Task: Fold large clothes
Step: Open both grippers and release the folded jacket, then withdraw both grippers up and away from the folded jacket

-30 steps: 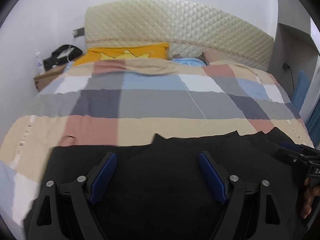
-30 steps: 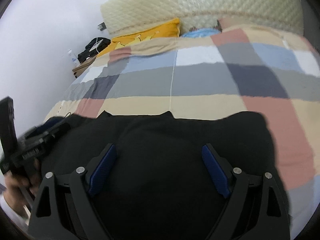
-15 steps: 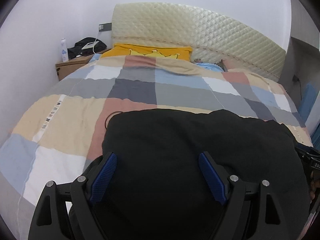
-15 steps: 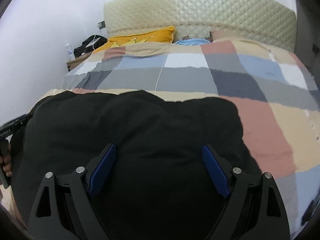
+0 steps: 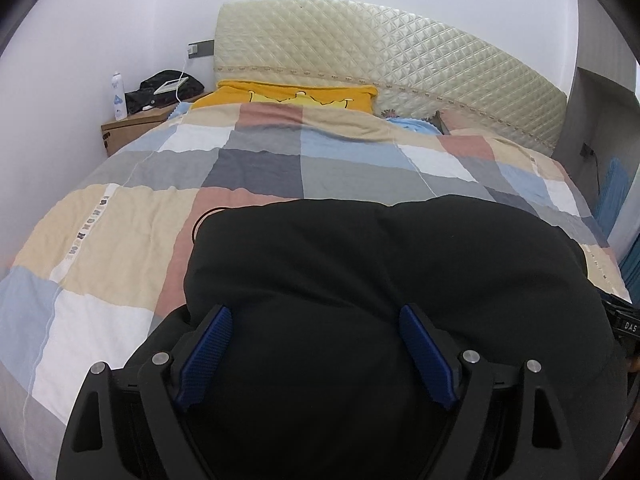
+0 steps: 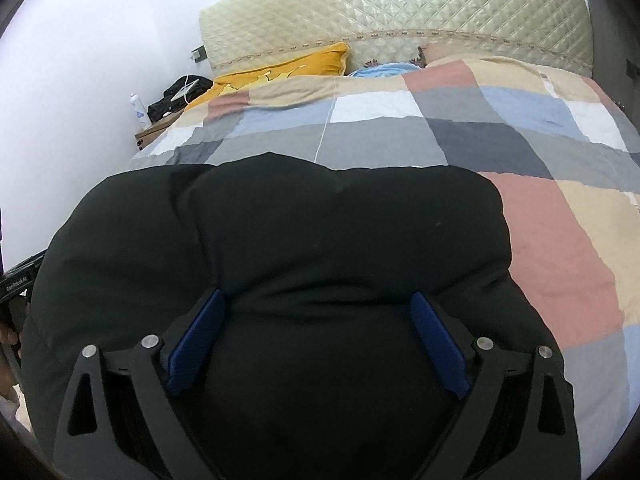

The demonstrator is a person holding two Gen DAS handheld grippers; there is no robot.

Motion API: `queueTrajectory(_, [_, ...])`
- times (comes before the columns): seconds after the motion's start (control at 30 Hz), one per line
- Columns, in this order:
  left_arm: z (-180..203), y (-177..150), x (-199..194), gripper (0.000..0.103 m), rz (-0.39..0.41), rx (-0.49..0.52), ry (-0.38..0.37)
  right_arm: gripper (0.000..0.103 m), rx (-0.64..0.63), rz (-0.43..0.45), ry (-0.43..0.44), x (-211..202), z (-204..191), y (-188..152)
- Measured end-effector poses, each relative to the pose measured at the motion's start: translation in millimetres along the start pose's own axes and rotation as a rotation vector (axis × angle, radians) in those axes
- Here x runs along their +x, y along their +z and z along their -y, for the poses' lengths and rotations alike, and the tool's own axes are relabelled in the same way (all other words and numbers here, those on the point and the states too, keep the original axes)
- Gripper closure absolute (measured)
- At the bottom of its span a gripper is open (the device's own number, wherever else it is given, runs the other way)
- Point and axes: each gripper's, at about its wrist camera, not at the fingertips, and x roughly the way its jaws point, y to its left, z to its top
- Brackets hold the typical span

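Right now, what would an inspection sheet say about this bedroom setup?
Surface: checked quilt covers the bed.
Job's things: puffy black garment bunched at the near edge.
Clutter: yellow pillow; nightstand with bottle and dark bag.
Grippers: left gripper wide open over the garment; right gripper opening, garment between its pads.
Cables: white cable from wall socket.
Surroundings: quilted headboard, white wall.
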Motion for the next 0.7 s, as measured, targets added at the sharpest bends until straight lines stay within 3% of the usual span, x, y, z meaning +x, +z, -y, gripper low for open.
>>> queueTrajectory(0.2, [9.0, 9.5, -20.5, 0.017, -0.013, 0.027, 0.079, 0.009, -0.058, 0.030, -0.088, -14.9, -14.7, 5.2])
queueTrajectory(0.3, [14.9, 18.0, -50.6, 0.017, 0.006, 0.016, 0.094, 0.009, -0.038, 0.053, -0.078, -32.6, -20.0, 11.8])
queueTrajectory(0.7, [59.9, 50.4, -214.8, 0.014, 0.132, 0.052, 0.124, 0.009, -0.075, 0.242, -0.003, -192.6, -86.1, 39.6])
